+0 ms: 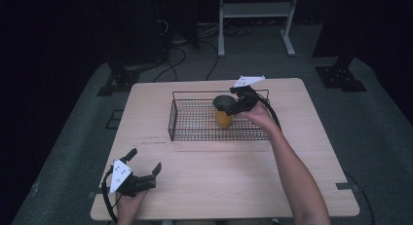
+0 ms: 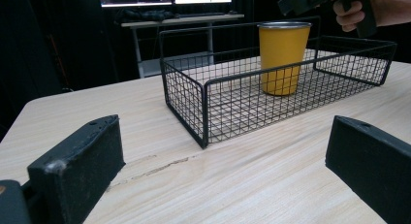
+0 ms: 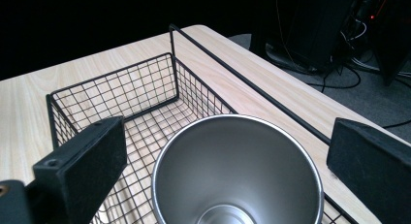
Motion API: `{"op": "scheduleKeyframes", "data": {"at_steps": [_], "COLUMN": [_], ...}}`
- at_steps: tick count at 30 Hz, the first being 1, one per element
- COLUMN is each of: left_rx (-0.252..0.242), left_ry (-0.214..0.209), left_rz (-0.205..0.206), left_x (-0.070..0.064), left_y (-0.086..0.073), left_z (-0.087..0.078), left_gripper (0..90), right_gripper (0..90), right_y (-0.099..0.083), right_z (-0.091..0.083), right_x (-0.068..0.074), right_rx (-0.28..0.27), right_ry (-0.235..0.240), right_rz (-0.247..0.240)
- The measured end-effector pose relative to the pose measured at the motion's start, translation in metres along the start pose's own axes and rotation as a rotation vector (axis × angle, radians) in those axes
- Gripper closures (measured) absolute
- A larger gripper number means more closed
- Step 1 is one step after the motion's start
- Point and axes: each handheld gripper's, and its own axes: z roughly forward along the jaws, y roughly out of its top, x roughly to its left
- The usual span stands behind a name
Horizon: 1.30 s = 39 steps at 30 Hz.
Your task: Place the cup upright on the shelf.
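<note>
On the table (image 1: 195,166), seen from the high view, a black wire basket (image 1: 185,122) sits toward the far side with a yellow cup (image 1: 223,119) upright inside it; the right gripper (image 1: 238,102) hovers over the cup's mouth, while the left gripper (image 1: 144,167) rests near the front left corner, jaws apart and holding nothing. In the left gripper view the cup (image 2: 283,59) stands clear of the basket (image 2: 203,95) walls, the other gripper just above its rim. In the right gripper view the jaws stand wide on either side of the steel-lined cup (image 3: 236,170), not touching it. This looks like the start of a grasp, or a release; closing on the rim would need one jaw inside, and the basket's raised handle (image 3: 242,78) crowds the far side.
</note>
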Motion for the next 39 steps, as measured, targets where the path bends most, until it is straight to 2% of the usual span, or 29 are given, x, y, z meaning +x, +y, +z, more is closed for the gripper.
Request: {"op": "scheduleKeyframes", "data": {"at_steps": [10,20,35,39], "left_rx": [-0.005,-0.004,-0.004,-0.003], "left_ry": [-0.004,-0.002,-0.003,-0.003], "left_rz": [0.0,0.001,0.002,0.005], "left_x": [0.0,-0.001,-0.001,-0.001], "left_y": [0.0,0.0,0.0,0.0], "left_z": [-0.001,-0.001,-0.001,-0.001], "left_gripper": [0.0,0.0,0.0,0.0], "right_gripper": [0.5,0.5,0.5,0.5], "right_y": [0.0,-0.006,0.0,-0.003], "right_z": [-0.015,-0.025,-0.044,-0.049], "right_x": [0.002,0.002,0.009,0.011], "right_rx": [-0.018,-0.003,-0.01,-0.023], "right_ry": [-0.002,0.003,0.015,0.012], "right_rz": [-0.002,0.005,-0.021,-0.017]}}
